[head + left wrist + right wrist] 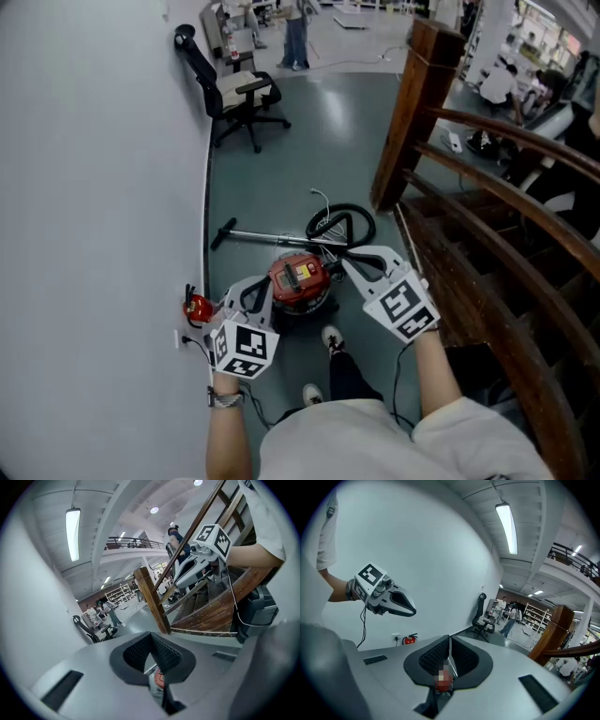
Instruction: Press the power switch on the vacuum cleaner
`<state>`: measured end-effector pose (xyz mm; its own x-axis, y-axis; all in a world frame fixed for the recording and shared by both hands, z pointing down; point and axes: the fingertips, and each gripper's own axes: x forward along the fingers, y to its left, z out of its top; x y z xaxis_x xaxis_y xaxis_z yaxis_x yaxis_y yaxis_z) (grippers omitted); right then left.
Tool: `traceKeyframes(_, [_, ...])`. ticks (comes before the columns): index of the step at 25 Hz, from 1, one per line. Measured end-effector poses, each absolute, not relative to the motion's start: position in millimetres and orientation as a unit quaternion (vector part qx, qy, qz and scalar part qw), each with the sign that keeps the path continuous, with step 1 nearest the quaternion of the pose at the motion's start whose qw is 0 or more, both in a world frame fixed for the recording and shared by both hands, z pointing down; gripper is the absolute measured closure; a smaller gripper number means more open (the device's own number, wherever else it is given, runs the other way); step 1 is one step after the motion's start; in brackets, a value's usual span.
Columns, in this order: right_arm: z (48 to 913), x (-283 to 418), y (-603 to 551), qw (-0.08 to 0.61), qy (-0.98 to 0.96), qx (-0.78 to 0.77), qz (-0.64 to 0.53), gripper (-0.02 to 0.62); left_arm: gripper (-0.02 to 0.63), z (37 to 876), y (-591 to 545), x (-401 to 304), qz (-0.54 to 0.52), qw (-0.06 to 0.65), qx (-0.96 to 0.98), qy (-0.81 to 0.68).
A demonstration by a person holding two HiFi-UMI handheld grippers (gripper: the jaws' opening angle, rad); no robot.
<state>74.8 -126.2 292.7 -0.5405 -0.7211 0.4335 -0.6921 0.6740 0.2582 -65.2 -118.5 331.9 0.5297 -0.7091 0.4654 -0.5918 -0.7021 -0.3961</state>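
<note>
The red vacuum cleaner (298,279) stands on the grey floor just ahead of my feet. Both grippers hang above it, one on each side. My left gripper (253,298) is over its left edge, jaws shut with nothing between them. My right gripper (352,269) is over its right edge, also shut and empty. In the left gripper view only a sliver of the red vacuum cleaner (159,679) shows below the closed left gripper (151,637), with the right gripper (187,576) across from it. In the right gripper view the closed right gripper (449,641) faces the left gripper (401,604).
A white wall (94,187) runs along the left, with a red fire extinguisher (197,307) at its foot. The vacuum's metal wand (272,234) and black hose (342,223) lie beyond it. A wooden staircase (487,234) rises on the right. An office chair (239,98) stands farther back.
</note>
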Motion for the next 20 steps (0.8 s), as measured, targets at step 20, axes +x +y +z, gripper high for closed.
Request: traceKeyframes(20, [218.2, 47.8, -38.0, 0.253, -0.872, 0.410, -0.091, 0.558, 0.607, 261.3, -39.1, -80.7, -0.285, 0.156, -0.877, 0.353])
